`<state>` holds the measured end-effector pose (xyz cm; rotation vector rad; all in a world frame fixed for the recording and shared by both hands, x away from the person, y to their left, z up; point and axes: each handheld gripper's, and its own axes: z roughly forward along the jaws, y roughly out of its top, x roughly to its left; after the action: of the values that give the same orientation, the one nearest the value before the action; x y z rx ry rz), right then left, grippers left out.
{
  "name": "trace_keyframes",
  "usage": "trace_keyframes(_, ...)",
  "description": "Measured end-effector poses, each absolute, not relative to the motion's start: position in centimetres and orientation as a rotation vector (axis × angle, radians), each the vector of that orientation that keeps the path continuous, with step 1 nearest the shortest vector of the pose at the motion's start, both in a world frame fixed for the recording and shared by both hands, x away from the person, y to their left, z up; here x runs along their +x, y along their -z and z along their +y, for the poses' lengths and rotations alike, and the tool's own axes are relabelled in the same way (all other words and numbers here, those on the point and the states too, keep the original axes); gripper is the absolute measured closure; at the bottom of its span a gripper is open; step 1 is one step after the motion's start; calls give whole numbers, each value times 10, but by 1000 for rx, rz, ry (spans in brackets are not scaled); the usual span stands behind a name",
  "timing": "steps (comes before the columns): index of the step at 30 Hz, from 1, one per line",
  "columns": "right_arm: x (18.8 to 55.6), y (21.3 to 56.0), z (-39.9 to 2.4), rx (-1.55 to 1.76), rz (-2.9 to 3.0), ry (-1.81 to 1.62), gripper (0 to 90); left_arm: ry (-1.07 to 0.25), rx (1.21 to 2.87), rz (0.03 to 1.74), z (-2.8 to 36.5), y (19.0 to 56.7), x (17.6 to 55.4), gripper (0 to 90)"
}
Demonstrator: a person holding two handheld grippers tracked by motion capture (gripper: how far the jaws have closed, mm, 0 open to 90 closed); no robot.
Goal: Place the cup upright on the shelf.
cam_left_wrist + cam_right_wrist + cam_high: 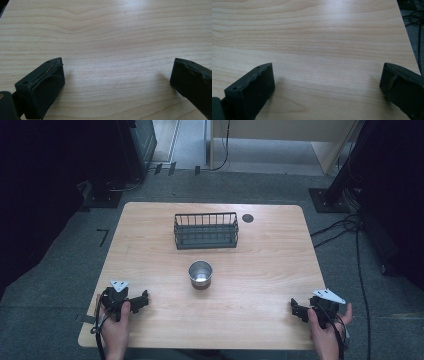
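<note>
1. A wooden counter (150,255) is seen from above, with a metal cup (200,274) standing upright near its middle and a black wire basket (206,230) behind it, close to the far edge.
2. The cup is set apart from the basket, with bare wood between them; its open mouth faces up, so its rim can be reached from either side.
3. The left hand-held gripper (142,301) is rested near the near-left corner, pointing inward toward the middle of the counter.
4. Its jaws are spread wide, as the left gripper view shows: only bare wood (117,75) lies between them, and nothing is pinched.
5. The right hand-held gripper (296,309) is kept near the near-right corner, likewise pointing inward.
6. Its jaws are also spread fully, with nothing but wood grain (327,75) between them in the right gripper view.
7. Both tools are held low and well apart from the cup, which is judged a resting pose: the middle is left open for a reach.
8. The cup is probably meant to be lifted into the basket; no grip is begun yet.
</note>
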<state>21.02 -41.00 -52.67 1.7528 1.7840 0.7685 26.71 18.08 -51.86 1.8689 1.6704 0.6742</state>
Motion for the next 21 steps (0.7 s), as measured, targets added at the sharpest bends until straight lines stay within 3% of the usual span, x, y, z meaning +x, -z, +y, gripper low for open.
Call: trace_keyframes(21,214,524,-410,1772,1801,-748,0,-673,1866,1669,180,519,266,0)
